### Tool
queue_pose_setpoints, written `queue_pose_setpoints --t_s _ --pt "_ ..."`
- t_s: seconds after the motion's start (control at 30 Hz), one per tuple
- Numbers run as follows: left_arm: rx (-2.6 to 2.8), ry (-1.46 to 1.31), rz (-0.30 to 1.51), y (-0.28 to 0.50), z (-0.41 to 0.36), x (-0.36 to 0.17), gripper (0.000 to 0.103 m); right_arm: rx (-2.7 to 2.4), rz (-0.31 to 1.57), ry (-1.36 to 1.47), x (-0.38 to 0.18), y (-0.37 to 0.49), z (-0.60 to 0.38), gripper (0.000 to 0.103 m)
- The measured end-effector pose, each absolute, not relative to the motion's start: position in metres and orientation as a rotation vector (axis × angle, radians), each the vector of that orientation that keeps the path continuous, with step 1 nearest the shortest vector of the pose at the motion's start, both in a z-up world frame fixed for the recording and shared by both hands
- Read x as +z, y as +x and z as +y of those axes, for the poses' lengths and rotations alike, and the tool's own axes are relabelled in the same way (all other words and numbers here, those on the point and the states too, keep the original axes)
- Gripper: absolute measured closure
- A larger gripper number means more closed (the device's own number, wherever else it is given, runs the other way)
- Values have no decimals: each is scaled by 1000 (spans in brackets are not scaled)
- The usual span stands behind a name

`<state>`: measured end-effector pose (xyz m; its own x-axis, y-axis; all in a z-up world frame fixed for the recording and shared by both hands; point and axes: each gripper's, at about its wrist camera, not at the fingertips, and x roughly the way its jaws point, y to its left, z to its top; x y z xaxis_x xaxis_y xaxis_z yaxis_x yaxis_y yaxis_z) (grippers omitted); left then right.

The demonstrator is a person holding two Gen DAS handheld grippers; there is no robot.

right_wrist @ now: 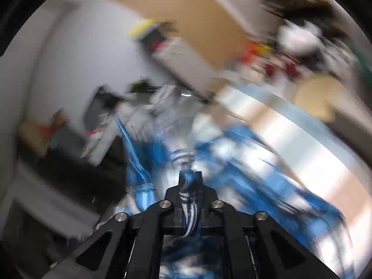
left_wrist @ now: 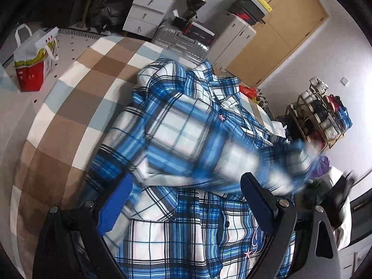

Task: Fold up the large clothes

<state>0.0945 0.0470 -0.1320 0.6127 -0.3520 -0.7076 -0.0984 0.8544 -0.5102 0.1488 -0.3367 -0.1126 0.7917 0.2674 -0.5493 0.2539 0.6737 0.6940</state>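
A blue and white plaid shirt lies on the checked bed cover. My left gripper is open just above the shirt's front, its blue pads wide apart and empty. A blurred part of the shirt is lifted and swinging over the middle. My right gripper is shut on a bunched fold of the plaid shirt and holds it up. The right wrist view is heavily blurred.
A red and white bag stands left of the bed. White drawers, a silver suitcase and stacked boxes line the far wall by a wooden door. A shoe rack stands at the right.
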Motion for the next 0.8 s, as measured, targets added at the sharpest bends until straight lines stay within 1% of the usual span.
queue_pose_setpoints --t_s 0.07,0.1,0.13,0.23,0.27,0.3,0.37,0.47,0.5,0.53,0.57,0.63,0.7,0.8 --pt "-133 -537 918 94 49 -135 12 42 773 934 -150 140 -345 84" --pt "-131 -524 932 96 49 -137 12 39 818 966 -163 134 -348 72" --pt "-127 -515 945 97 49 -139 12 20 846 983 -172 125 -350 57" --pt "-103 -507 992 102 54 -149 12 35 835 912 -166 102 -351 36" --pt "-101 -509 1013 105 56 -154 12 44 832 883 -161 98 -350 32" --pt "-99 -511 1020 106 58 -156 12 49 823 823 -150 92 -349 29" --pt "-86 -500 1036 111 61 -161 12 8 800 713 -128 85 -348 29" --pt "-89 -445 1085 117 57 -170 12 -45 735 530 -90 95 -342 28" --pt "-79 -417 1095 120 55 -173 12 -29 727 489 -84 98 -336 24" --pt "-64 -390 1107 121 54 -178 12 9 735 416 -75 110 -322 17" --pt "-61 -373 1111 121 53 -179 12 43 757 360 -70 122 -309 15" --pt "-45 -337 1104 118 52 -177 12 103 829 201 -71 162 -271 15" --pt "-42 -318 1109 114 55 -179 12 131 877 115 -76 189 -246 15" --pt "-36 -255 1116 108 55 -180 12 260 940 64 -85 230 -203 15"
